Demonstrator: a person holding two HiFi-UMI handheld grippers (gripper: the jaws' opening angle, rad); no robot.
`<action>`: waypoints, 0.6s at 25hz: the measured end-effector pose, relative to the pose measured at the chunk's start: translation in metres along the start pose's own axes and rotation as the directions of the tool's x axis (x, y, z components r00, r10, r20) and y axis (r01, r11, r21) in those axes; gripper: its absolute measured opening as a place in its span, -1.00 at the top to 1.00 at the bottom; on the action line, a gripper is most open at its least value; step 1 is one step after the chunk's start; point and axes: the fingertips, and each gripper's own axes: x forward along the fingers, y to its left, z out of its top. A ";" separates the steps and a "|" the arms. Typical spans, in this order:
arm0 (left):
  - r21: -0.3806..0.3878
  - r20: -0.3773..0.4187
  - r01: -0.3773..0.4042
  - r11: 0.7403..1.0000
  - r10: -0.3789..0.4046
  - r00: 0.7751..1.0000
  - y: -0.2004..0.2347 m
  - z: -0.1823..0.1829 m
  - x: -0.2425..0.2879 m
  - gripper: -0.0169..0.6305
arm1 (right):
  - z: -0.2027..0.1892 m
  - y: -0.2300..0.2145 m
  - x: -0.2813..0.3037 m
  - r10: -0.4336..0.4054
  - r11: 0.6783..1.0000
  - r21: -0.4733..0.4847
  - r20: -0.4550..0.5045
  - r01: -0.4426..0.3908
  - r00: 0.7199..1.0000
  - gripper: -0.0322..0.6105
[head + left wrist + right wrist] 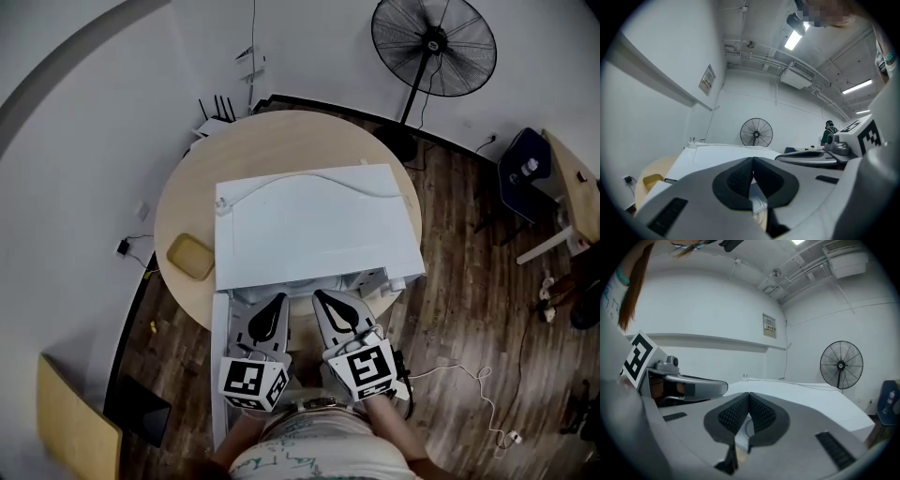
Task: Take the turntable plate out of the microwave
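Observation:
A white microwave (314,225) stands on a round wooden table (187,178); its top also shows in the left gripper view (717,152) and the right gripper view (811,397). Its door (221,366) hangs open toward the left. The turntable plate is hidden from every view. My left gripper (275,302) (752,161) and right gripper (323,298) (749,395) sit side by side just in front of the microwave's open front, both shut with nothing between the pads. Each gripper shows in the other's view.
A yellow dish (190,255) lies on the table left of the microwave. A standing fan (433,42) is behind the table, a blue chair (521,173) at the right. Cables (478,384) trail over the wooden floor.

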 end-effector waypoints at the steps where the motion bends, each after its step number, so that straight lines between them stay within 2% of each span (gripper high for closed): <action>1: 0.007 0.002 0.008 1.000 -0.008 1.000 -0.001 0.001 0.001 0.91 | -0.001 0.000 0.000 -0.007 1.000 -0.001 -0.004 0.007 1.000 0.93; 7: 0.012 0.001 0.038 0.999 -0.038 0.999 -0.006 0.001 0.004 0.91 | -0.004 -0.001 -0.002 -0.033 0.999 -0.033 -0.020 0.033 0.999 0.93; 15: 0.010 -0.024 0.018 1.000 -0.017 1.000 0.000 -0.010 0.003 0.91 | -0.010 0.000 0.005 -0.010 0.999 -0.048 -0.006 0.010 1.000 0.93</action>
